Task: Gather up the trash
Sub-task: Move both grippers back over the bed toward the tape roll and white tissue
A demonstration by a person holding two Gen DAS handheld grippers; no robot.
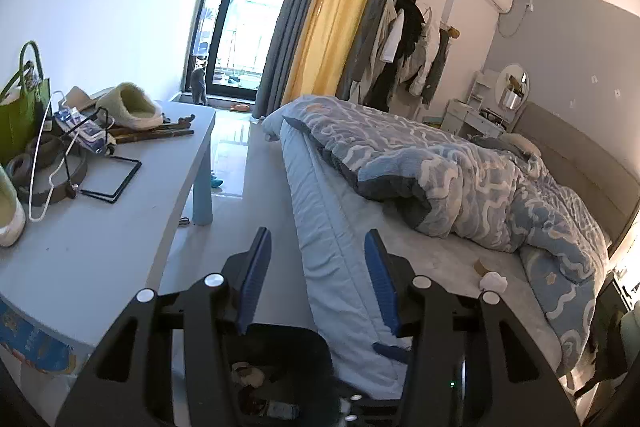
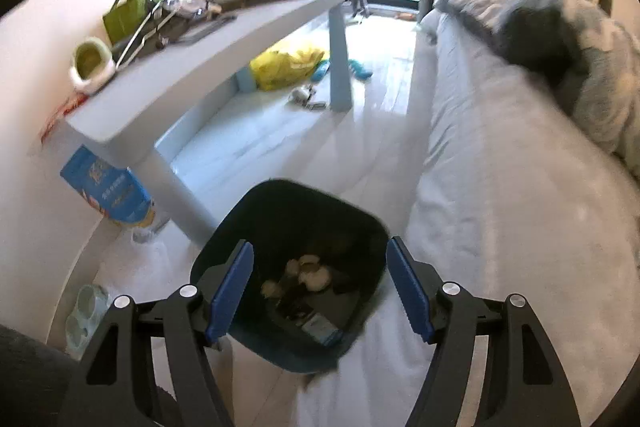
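A black trash bin [image 2: 292, 203] stands on the floor between the table and the bed. Crumpled tissues [image 2: 312, 273] and other scraps lie at its bottom. My right gripper [image 2: 320, 247] hangs open above the bin, nothing between its blue pads. In the left wrist view the bin [image 1: 280, 343] shows low between the fingers. My left gripper [image 1: 318, 239] is open and empty, pointing along the bed edge. On the bed sheet lie a white crumpled tissue [image 1: 493, 282] and a small brown scrap [image 1: 482, 265], to the right of the left gripper.
A grey table [image 1: 100, 247] on the left carries slippers, a green bag [image 1: 20, 115], hangers and clutter. A yellow bag [image 2: 288, 63] lies under it and a blue package [image 2: 108, 187] leans by its leg. A blue patterned quilt [image 1: 460, 167] covers the bed. A cat [image 1: 199, 87] sits by the glass door.
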